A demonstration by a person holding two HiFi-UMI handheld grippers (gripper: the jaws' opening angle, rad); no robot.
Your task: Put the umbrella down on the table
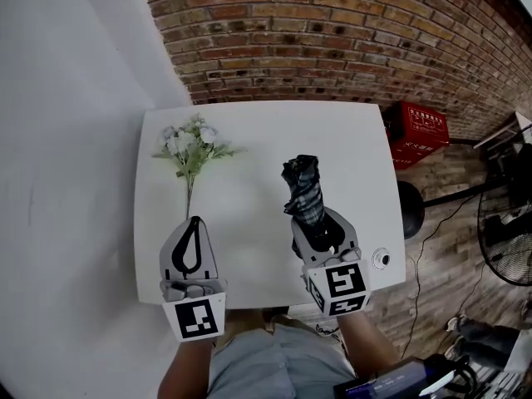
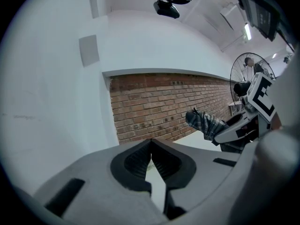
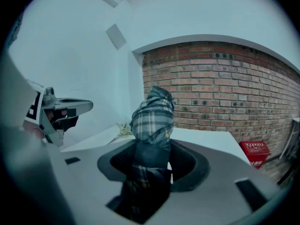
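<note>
So right now I'm pinching the folded plaid umbrella [image 1: 302,188] in my right gripper [image 1: 320,225]. Both jaws are clamping its dark lower end, and the bunched fabric is poking out past the tips. It's hanging over the right half of the white table [image 1: 249,123]. From my gripper's own view it looks like it's riding above the top, not resting on it, but I can't swear to the gap.

The bit that matters is the umbrella's long axis. It's running straight out along my jaws, away from me toward the brick wall [image 1: 332,32], with the free end tipping up a little. Table's directly underneath, so I'm guessing the job is just going down and levelling out until the whole length is lying flat, then letting go.

My left gripper [image 1: 194,221] is doing nothing. Its 2 jaws are pressed together at the tips with nothing between them, and it's hovering at the near left edge, well apart from the umbrella. The flowers [image 1: 191,144] are lying just beyond it, clear of the landing spot.
</note>
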